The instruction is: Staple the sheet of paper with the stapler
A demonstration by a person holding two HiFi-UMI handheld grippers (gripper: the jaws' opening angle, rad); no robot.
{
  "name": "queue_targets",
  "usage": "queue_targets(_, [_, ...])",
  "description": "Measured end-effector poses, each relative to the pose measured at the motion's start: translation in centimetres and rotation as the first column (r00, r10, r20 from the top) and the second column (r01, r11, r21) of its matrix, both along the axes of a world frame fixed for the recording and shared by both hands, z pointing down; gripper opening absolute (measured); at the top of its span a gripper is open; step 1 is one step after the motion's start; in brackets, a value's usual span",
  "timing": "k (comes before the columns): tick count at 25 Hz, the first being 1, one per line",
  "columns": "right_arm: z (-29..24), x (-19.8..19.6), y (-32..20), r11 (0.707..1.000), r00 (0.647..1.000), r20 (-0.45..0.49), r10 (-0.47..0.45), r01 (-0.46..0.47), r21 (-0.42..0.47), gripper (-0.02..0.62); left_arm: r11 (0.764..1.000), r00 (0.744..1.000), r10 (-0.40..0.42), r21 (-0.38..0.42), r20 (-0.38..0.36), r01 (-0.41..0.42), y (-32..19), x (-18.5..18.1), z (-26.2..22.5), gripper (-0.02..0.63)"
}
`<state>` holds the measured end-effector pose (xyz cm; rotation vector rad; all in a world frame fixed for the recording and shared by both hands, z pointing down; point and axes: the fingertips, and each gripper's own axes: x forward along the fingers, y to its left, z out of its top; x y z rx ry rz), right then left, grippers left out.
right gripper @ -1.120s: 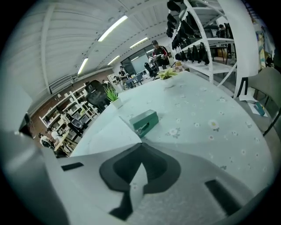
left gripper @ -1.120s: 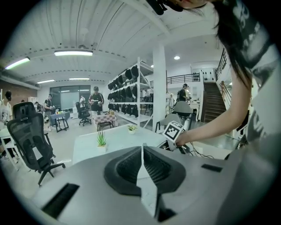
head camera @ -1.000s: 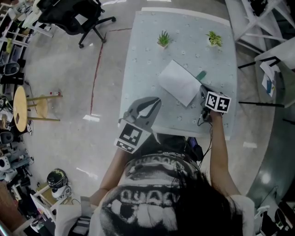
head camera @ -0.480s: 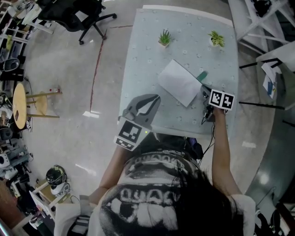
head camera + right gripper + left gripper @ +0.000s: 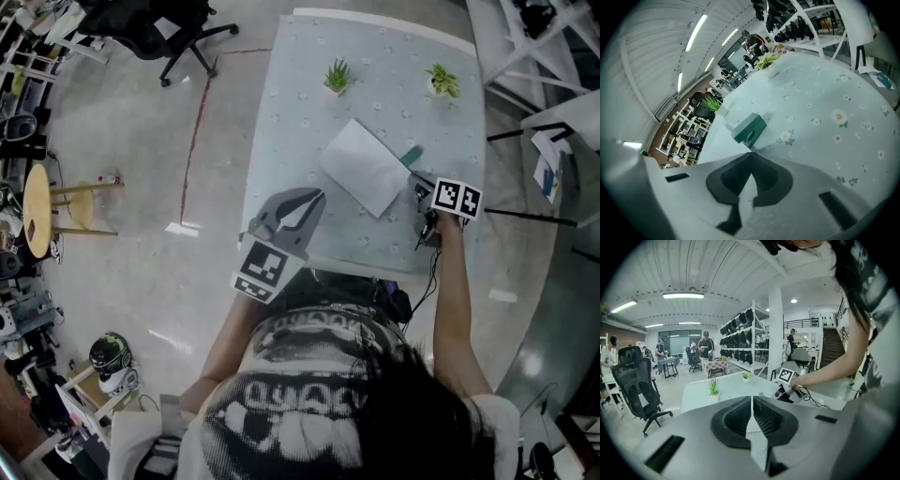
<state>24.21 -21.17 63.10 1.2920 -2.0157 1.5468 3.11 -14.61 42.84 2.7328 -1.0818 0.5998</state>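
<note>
Jaws of right gripper [image 5: 750, 153] shut, stapler [image 5: 749, 129] ahead

I saw white sheet of paper [image 5: 364, 167] lying flat, turned diagonal, on right half of worktop [image 5: 300, 112], midway between far and near edges. Saw small green stapler [image 5: 411, 154] at sheet's right side, nearer worktop's right edge.

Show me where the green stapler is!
In the head view the green stapler sits on the right half of the table, at the right edge of the paper, just beyond the right gripper.
</note>
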Motion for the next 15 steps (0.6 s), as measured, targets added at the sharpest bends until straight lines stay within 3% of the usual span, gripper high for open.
queue_targets(6, [0.2,-0.1,-0.5,0.995,0.99,0.111,0.083,-0.076,-0.061,0.0,1.0,1.0,-0.009,-0.003,0.0,0.009,0.1,-0.2,0.2,0.012])
queue_targets(15, [0.5,0.6,-0.3,0.992,0.989,0.124,0.08,-0.066,-0.111,0.0,1.0,1.0,-0.019,-0.025,-0.002,0.019,0.7,-1.0,0.8,0.012])
